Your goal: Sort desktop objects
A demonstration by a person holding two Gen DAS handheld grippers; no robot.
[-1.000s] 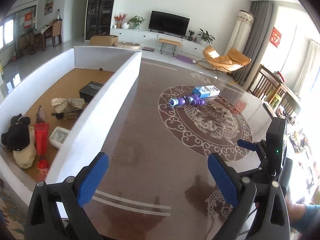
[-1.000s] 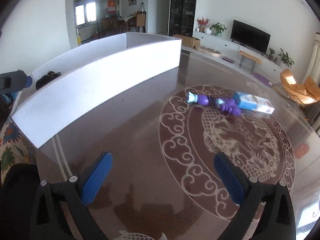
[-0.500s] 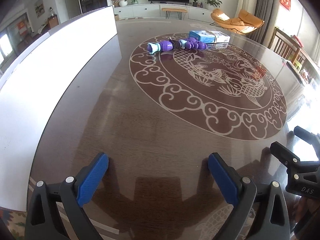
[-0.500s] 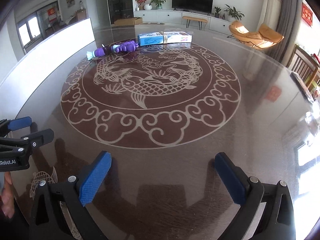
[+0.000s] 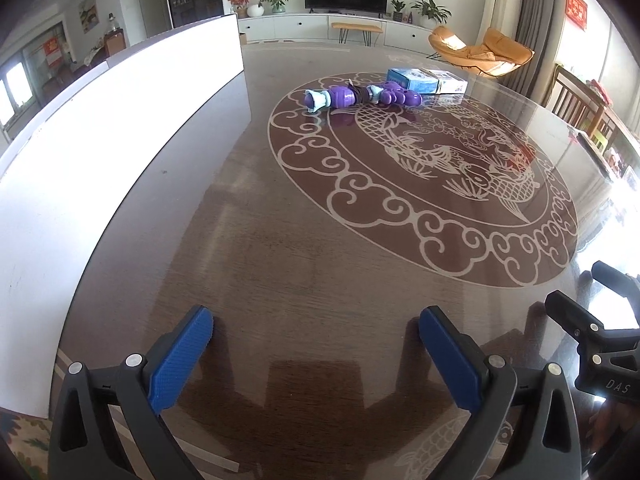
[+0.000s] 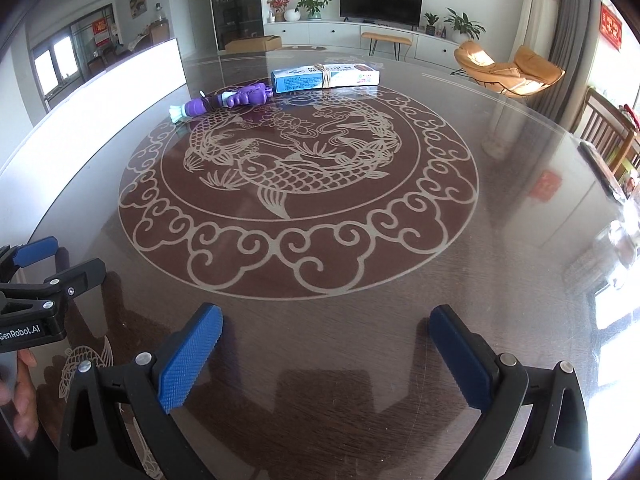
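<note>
Glossy table (image 5: 320, 240) lying under both claws | left gripper (image 5: 316, 340) and right gripper (image 6: 326, 342) gaping wide, empty | purple toy (image 5: 360, 96) sitting beside blue box (image 5: 424, 80), past koi medallion (image 6: 296, 168) | likely light, knobbly; taking its narrow middle | white bin wall (image 5: 120, 140) left of medallion

Toy (image 5: 362, 96) before box (image 5: 426, 80), on table (image 5: 320, 240)

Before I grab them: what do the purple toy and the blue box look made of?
Purple toy: looks like hard moulded plastic, slightly glossy, with pale teal segments between rounded purple parts; it could be softer vinyl. Blue box: looks like printed cardboard, with sharp flat faces, a smooth printed finish and a thin tan band, probably rubber, around its middle. Both lie on the glossy table.
</note>
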